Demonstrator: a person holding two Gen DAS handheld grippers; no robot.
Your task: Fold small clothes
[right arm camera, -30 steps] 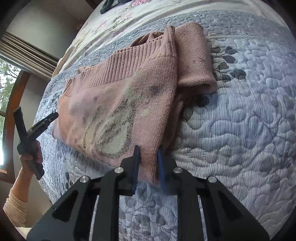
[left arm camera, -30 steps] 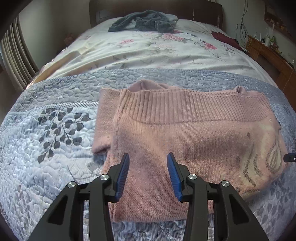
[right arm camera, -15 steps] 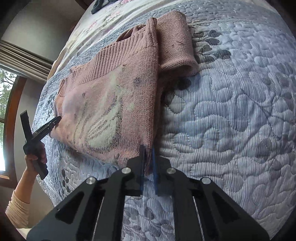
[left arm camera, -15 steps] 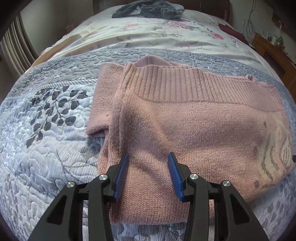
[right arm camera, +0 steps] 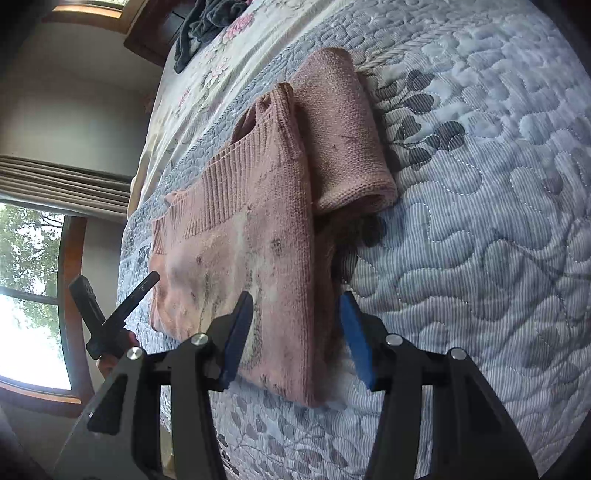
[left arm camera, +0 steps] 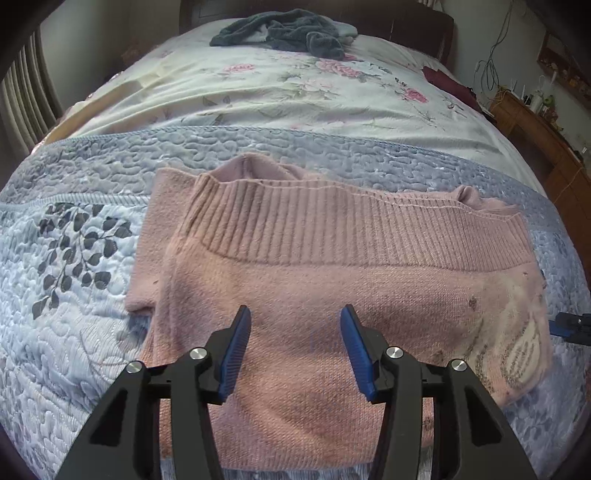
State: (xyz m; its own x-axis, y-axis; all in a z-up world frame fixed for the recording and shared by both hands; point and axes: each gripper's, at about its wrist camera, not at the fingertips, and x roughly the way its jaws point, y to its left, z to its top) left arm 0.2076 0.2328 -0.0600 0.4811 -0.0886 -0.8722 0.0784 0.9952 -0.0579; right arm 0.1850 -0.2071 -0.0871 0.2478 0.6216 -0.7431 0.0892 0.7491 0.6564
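The left tool [left arm camera: 291, 336] sits at the bottom centre of its view with its blue-padded fingers [left arm camera: 236, 347] spread wide, gripping nothing, poised over the near part of the pink sweater [left arm camera: 332, 295]. The right tool [right arm camera: 295, 328] is likewise spread wide and empty at the bottom of its own view, its two pads straddling the sweater's folded edge [right arm camera: 310, 295] without clamping it.

The sweater lies folded on the blue quilted bedspread [left arm camera: 74, 332], filling the middle of the left view. Its ribbed hem band [left arm camera: 332, 229] runs across the far side, and a folded sleeve [left arm camera: 155, 236] sticks out along the left edge. A pale patterned patch [left arm camera: 524, 343] shows at the right end, just beside a bit of the other tool at the right border.

In the right view the left tool [right arm camera: 122, 314] appears at the lower left, held by a hand, its tip close to the sweater's corner.

Beyond the quilt, upper frame, a floral sheet [left arm camera: 295, 96] covers the bed, with a dark grey heap of clothes [left arm camera: 280, 33] near the headboard.
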